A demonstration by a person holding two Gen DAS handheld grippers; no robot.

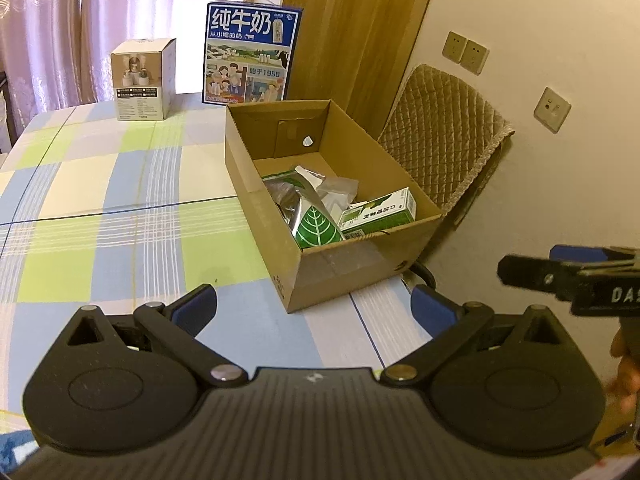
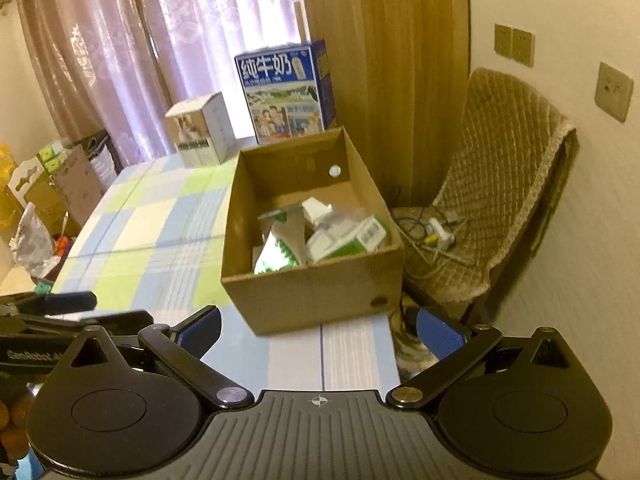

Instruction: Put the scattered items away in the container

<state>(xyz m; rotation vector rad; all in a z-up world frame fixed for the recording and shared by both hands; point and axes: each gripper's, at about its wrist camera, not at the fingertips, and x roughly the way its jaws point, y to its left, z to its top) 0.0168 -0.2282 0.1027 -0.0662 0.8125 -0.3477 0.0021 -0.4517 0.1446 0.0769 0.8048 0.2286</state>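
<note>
- Left wrist view: left gripper (image 1: 314,312) low in frame, blue-padded jaws spread wide, nothing between them, only checked tablecloth (image 1: 100,208) in blue, green and cream beneath.
- Open brown cardboard box (image 1: 340,268) at about 1 o'clock from that gripper, resting on the cloth close to the table's right edge.
- Inside the box: green pouch with white leaf print (image 1: 316,228) against the near wall, green-and-white carton (image 1: 378,212) lying at its 3 o'clock, crumpled clear plastic bag (image 1: 336,188) behind both.
- Right gripper (image 1: 560,276) entering from 3 o'clock, seen side-on, a hand (image 1: 624,364) below it.
- Blue milk carton case with white lettering (image 1: 250,56) upright at 12 o'clock beyond the box; small white product box (image 1: 142,80) at 11 o'clock, well apart from the cardboard box.
- Quilted tan chair (image 1: 444,140) at 2 o'clock, off the table, against a wall.
- Right wrist view: right gripper (image 2: 318,334) also spread wide, empty, pointing at the cardboard box (image 2: 312,292) at 12 o'clock.
- Left gripper (image 2: 60,308) at 9 o'clock.
- Same pouch (image 2: 276,256) and carton (image 2: 344,240) blurred inside the box.
- Tangle of cables and a white adapter (image 2: 436,236) on the chair seat at 2 o'clock.
</note>
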